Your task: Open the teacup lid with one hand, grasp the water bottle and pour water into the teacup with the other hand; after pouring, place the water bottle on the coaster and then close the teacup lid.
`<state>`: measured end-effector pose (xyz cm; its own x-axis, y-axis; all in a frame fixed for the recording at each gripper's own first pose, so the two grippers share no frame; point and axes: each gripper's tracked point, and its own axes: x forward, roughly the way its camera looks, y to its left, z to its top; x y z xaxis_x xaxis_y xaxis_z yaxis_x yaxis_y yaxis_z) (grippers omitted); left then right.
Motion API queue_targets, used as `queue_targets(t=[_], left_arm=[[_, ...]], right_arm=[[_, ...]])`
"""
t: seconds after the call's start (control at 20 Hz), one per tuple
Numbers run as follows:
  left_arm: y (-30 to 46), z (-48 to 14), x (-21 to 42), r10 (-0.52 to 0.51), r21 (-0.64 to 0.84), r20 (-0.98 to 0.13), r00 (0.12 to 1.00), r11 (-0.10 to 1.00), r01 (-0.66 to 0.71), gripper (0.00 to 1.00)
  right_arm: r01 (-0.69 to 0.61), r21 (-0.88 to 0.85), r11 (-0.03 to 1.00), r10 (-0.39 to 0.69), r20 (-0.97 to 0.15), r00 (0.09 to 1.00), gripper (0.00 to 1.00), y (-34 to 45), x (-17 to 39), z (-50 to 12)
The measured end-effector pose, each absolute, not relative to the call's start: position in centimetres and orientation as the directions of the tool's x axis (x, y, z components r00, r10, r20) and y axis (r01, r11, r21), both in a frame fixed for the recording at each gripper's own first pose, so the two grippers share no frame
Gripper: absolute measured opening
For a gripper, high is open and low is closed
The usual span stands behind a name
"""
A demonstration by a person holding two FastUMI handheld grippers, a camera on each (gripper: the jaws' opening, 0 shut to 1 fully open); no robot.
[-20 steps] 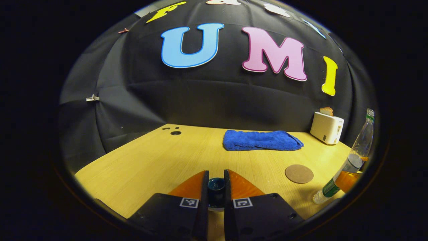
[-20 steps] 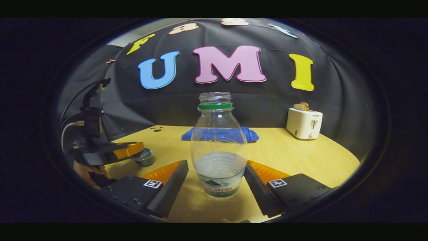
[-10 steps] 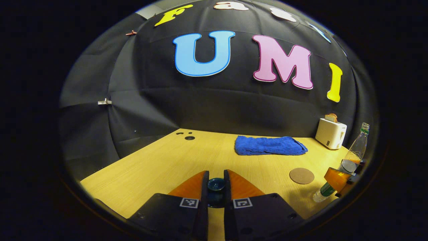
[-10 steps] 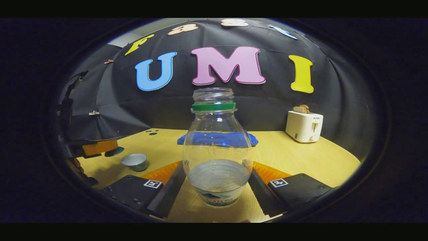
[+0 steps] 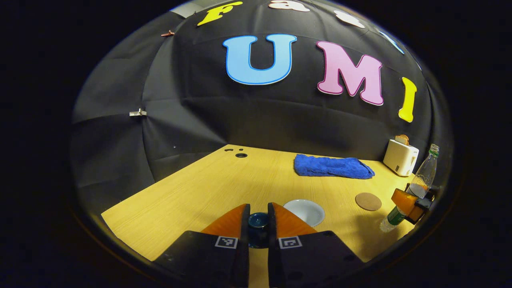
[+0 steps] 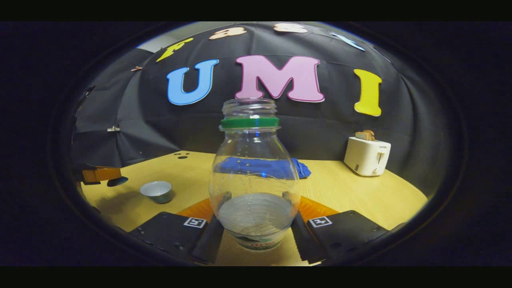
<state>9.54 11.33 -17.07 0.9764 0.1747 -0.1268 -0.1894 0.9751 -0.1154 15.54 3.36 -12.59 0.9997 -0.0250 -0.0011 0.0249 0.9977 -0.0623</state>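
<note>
Water bottle (image 6: 254, 180): uncapped, clear thin plastic, roughly a third full, standing upright between the right tongs (image 6: 256, 224), which are pinching its lower body. From the left gripper view it sits near the worktop's (image 5: 192, 192) right edge.

Handling call: light, walls will flex, so squeeze gently; water sloshes, so tilt slowly. The low grip on the ribbed band looks good, stiffer than the smooth shoulder.

Left tongs (image 5: 258, 224) pressed on the dark knob of the teacup lid (image 5: 258, 222), held up off the cup. Glazed ceramic: slippery, chips if dropped.

Teacup (image 6: 157, 191) open, toward the front-left of the worktop; small and light, easy to knock.

Coaster (image 5: 368, 201) just beside the bottle, free.
</note>
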Motion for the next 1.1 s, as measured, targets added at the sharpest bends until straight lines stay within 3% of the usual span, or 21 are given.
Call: queue_targets(t=[0.1, 0.25, 0.5, 0.75, 0.8, 0.85, 1.1], left_arm=[[11.7, -16.9, 9.2, 0.181, -0.129, -0.124, 0.976, 0.972, -0.197, 0.19], [12.7, -16.4, 8.7, 0.189, -0.136, -0.113, 0.975, 0.970, -0.203, 0.23], [15.2, -14.5, 7.8, 0.210, -0.125, -0.087, 0.974, 0.967, -0.220, 0.23], [17.8, -12.8, 7.4, 0.196, -0.100, -0.061, 0.979, 0.974, -0.201, 0.23], [18.3, -12.7, 7.6, 0.192, -0.101, -0.061, 0.979, 0.975, -0.198, 0.23], [18.7, -12.6, 7.6, 0.189, -0.100, -0.063, 0.980, 0.976, -0.195, 0.23], [20.2, -13.0, 8.2, 0.156, -0.099, -0.076, 0.985, 0.982, -0.164, 0.23]], right_arm=[[0.005, -0.145, 0.989, -0.007, -0.014, 1.000, 0.75, 3.7, 16.1, -12.1], [-0.003, -0.298, 0.954, -0.004, -0.020, 1.000, 0.75, 3.8, 17.4, -10.9], [0.024, -0.516, 0.856, 0.007, 0.058, 0.998, 0.75, 4.9, 20.3, -7.3], [0.046, -0.710, 0.702, 0.044, 0.109, 0.993, 0.78, 8.0, 23.2, -6.5], [0.051, -0.742, 0.668, 0.053, 0.116, 0.992, 0.71, 8.9, 23.5, -6.5], [0.052, -0.768, 0.639, 0.063, 0.119, 0.991, 0.75, 9.6, 23.7, -6.8], [0.056, -0.873, 0.485, 0.129, 0.134, 0.983, 0.75, 12.7, 25.3, -7.6]])
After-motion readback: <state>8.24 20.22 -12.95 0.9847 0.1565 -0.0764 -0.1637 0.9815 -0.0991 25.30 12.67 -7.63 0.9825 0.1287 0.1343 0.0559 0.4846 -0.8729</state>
